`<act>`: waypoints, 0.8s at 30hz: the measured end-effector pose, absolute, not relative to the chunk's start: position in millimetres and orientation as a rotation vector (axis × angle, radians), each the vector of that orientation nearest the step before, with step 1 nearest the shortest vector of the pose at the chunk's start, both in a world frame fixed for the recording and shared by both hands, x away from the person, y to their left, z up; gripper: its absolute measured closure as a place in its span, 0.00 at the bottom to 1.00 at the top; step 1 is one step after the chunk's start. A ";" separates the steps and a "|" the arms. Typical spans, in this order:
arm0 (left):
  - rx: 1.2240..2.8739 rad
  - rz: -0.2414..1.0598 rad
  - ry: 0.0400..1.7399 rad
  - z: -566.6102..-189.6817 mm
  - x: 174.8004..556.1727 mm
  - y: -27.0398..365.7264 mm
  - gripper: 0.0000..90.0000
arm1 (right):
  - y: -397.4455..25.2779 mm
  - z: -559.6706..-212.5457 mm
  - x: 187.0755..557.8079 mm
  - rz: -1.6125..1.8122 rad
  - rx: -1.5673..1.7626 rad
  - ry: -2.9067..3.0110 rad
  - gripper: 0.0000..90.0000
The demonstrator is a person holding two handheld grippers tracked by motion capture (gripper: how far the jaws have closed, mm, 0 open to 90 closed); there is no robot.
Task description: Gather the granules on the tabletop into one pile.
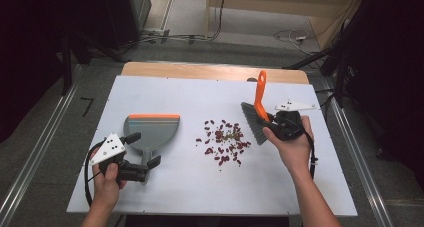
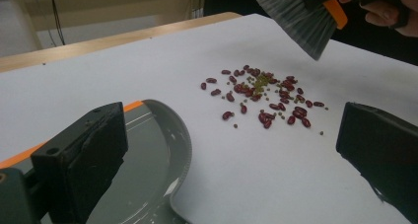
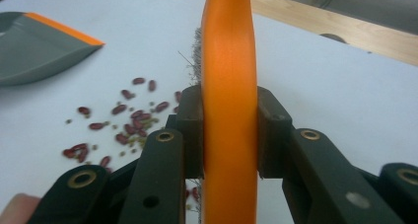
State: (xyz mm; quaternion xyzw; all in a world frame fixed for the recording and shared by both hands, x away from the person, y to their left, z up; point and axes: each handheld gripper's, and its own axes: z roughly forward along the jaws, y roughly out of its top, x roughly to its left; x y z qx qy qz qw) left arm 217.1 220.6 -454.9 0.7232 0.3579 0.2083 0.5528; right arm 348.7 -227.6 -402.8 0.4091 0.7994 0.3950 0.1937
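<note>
Currently on the white table [image 1: 190,197]: 1 dustpan [image 1: 150,129], 1 brush [image 1: 257,114], 1 scatter of beans [image 1: 225,142], 2 grippers.

Dustpan: 1, grey with an orange front edge, lying flat on the table's left half, the orange edge facing away from the person. Its handle points toward the person and lies between the jaws of the left gripper [image 1: 142,149]. In the left gripper view the pan's curved grey rim [image 2: 172,140] sits by the left jaw.

Left gripper: 1, jaws spread wide, 1 on each side of the handle, neither visibly touching it.

Brush: 1, orange handle [image 3: 229,110], grey bristles [image 2: 300,19]. It is held off the table at the right, handle rising away from the person, bristles tilted down and left toward the beans, apart from them.

Right gripper [image 1: 272,121]: 1, jaws pressed together on the orange handle, 1 pad on each side, as the right gripper view shows.

Beans: too many for an exact count; roughly a few dozen dark red ones with small greenish ones mixed in [image 2: 263,81]. They lie loose on the table between dustpan and brush, nearer the brush.

Writing: no brand, label or lettering can be read on any item.
</note>
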 end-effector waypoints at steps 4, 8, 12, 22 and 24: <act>1.696 0.491 0.845 -453.4 216.9 226.7 0.00 | -228.3 -400.5 366.6 1.028 1.150 2.243 0.76; 1.682 0.478 0.850 -455.1 218.2 231.0 0.00 | -223.4 -402.4 384.8 0.923 1.141 2.268 0.76; 1.695 0.475 0.849 -457.0 219.5 230.1 0.00 | -211.3 -406.2 397.6 0.795 1.102 2.296 0.76; 1.718 0.459 0.849 -460.9 221.8 229.9 0.00 | -183.4 -433.4 415.3 0.619 1.049 2.378 0.76; 1.719 0.457 0.852 -461.7 221.4 230.0 0.00 | -177.9 -436.9 416.7 0.622 1.037 2.402 0.76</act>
